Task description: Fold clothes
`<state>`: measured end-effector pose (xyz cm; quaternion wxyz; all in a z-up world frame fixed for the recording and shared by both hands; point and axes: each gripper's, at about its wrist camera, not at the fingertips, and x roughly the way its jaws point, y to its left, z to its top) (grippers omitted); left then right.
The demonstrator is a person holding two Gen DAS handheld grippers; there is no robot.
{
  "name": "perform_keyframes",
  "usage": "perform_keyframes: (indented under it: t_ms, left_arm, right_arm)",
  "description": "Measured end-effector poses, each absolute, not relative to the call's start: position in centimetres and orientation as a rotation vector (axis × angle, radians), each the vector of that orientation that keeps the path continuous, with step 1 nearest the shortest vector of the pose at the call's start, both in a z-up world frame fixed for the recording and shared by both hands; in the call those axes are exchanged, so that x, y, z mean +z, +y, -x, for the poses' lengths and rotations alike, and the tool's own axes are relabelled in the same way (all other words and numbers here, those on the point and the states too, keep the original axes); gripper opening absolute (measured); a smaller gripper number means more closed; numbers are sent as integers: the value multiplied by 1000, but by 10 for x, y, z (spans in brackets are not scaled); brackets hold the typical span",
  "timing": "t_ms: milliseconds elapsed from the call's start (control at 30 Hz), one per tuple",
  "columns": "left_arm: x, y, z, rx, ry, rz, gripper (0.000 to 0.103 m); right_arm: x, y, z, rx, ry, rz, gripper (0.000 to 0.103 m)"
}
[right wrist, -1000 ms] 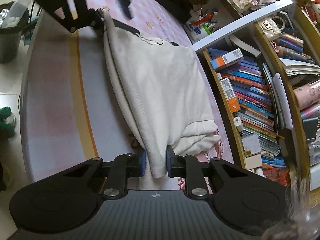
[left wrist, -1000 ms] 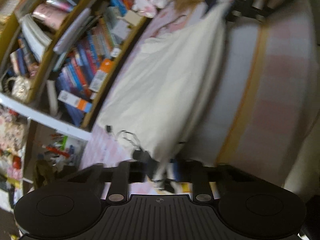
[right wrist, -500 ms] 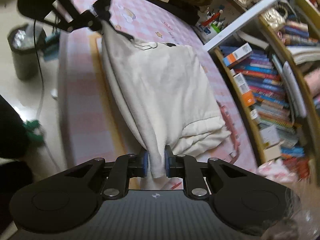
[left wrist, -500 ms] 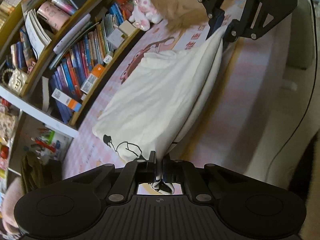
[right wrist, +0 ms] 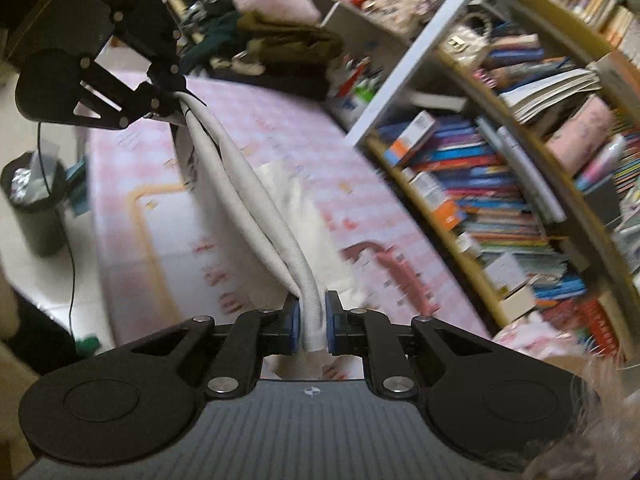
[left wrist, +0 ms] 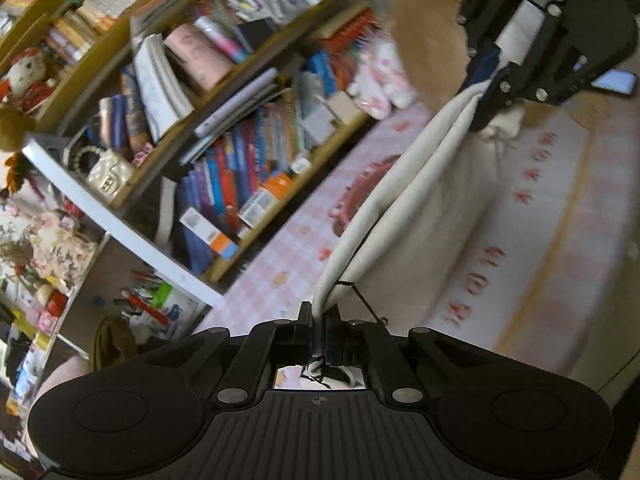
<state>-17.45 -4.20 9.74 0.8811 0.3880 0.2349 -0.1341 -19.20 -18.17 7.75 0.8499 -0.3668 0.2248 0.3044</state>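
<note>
A cream-white garment [left wrist: 404,196] hangs stretched as a taut folded band between both grippers, above the pink checked cover [left wrist: 540,216]. In the left wrist view my left gripper [left wrist: 319,322] is shut on one end of its rolled edge, where a black print shows. My right gripper [left wrist: 490,92] holds the far end at the upper right. In the right wrist view my right gripper [right wrist: 311,326] has its blue pads pressed on the garment [right wrist: 248,208] and its jaws are still closing. The left gripper [right wrist: 170,100] grips the other end at the upper left.
A crowded bookshelf [left wrist: 224,152] runs along one side of the pink cover [right wrist: 128,216]. A dark bin [right wrist: 34,208] stands on the floor beyond the cover's edge. A heap of dark clothes [right wrist: 280,44] lies at its far end. A phone [left wrist: 616,80] lies near the right gripper.
Both grippers have risen and rolled with the garment. It has come up off the cover and now hangs between them as a narrow taut band instead of a spread sheet.
</note>
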Motion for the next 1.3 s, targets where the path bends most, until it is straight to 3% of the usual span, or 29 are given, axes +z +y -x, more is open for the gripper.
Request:
perform_keyframes:
  t_ms: [467, 767, 867, 900, 933, 967, 1067, 1167, 1300]
  left_arm:
    - [74, -21, 63, -325, 578, -748, 7]
    - [40, -8, 20, -405, 675, -769, 17]
    - [29, -4, 10, -384, 692, -796, 47]
    - [27, -2, 8, -371, 687, -808, 68]
    - [26, 1, 8, -358, 676, -822, 80]
    - [26, 4, 8, -349, 660, -836, 80]
    - [34, 21, 9, -357, 645, -783, 80]
    - [46, 45, 8, -407, 663, -584, 78]
    - [42, 69, 2, -447, 730, -291, 55]
  right_arm:
    - [71, -167, 86, 571, 557, 717, 11]
    - [39, -156, 25, 581, 675, 707, 11]
    - [25, -153, 10, 571, 703, 713, 14]
    - [20, -152, 5, 559, 709, 718, 16]
    - [15, -151, 2, 540, 709, 724, 22]
    - [11, -151, -2, 517, 707, 726, 30]
    - [2, -153, -9, 459, 702, 716, 41]
    - [7, -162, -11, 396, 687, 639, 43]
    - [18, -191, -7, 353, 722, 321, 41]
